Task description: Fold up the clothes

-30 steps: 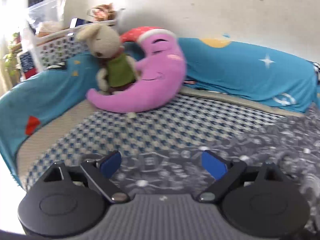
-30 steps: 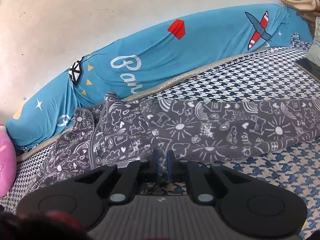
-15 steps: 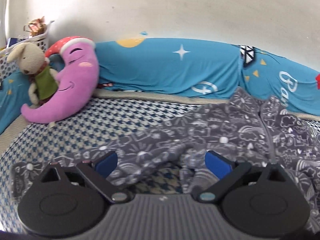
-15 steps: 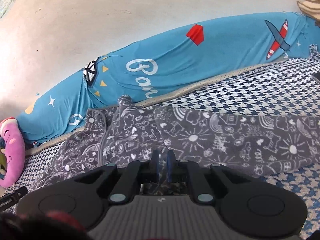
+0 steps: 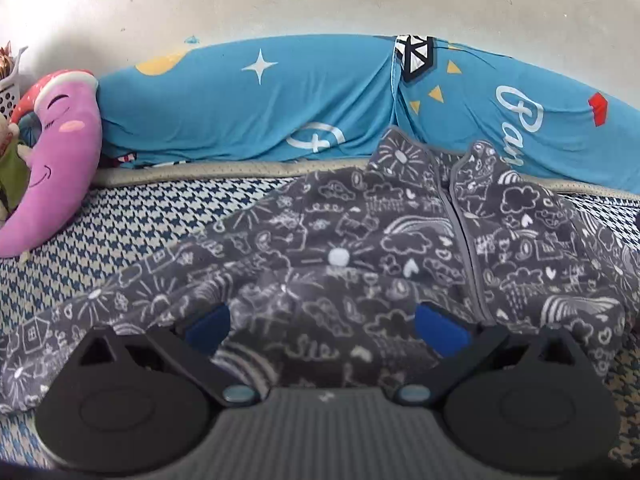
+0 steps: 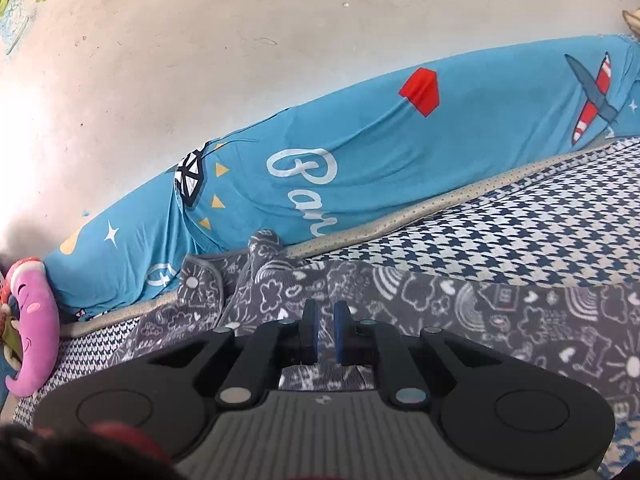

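A grey zip-up fleece jacket [image 5: 360,240] with white doodle print lies spread on the houndstooth bed cover [image 5: 120,232], collar toward the blue bolster. My left gripper [image 5: 324,328] is open, its blue pads wide apart over the jacket's near hem, left of the zip. In the right wrist view the jacket [image 6: 480,304] stretches away to the right as a sleeve. My right gripper [image 6: 326,330] has its pads nearly together, with jacket fabric bunched up between them near the collar side.
A long blue printed bolster [image 5: 240,112] runs along the wall behind the jacket. A purple moon-shaped plush pillow [image 5: 60,160] leans at the left end, with a stuffed toy beside it. Bare houndstooth cover [image 6: 520,232] lies to the right.
My left gripper has swung right from the plush toys and the sleeve end to over the jacket's body, staying open. My right gripper stayed pinched on the fabric and shifted slightly.
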Tool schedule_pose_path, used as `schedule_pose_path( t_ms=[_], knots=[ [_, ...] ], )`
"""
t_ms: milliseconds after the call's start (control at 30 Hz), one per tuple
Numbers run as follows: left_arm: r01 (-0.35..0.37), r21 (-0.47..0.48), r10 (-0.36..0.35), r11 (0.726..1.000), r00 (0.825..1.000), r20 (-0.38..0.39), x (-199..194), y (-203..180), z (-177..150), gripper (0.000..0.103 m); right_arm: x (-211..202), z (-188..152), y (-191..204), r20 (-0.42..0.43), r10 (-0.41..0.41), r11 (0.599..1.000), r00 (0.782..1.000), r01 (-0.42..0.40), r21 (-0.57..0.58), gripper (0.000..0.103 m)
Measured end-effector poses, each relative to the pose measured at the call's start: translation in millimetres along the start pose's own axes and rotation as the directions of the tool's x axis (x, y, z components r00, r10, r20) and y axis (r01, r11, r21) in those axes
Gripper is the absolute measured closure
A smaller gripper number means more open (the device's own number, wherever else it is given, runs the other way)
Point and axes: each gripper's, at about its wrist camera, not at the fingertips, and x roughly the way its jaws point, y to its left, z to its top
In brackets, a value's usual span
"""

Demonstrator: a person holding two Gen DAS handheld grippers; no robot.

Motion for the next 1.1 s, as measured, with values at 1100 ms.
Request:
schedule_pose_path(
  t_ms=[1100],
  knots=[
    [0.034,0.032,-0.032,0.999,0.998,-0.053,7,-7,-6,0.0,119,2,17,-0.01,-0.172,0.946,0.985,0.162,-0.28,0.086]
  ],
)
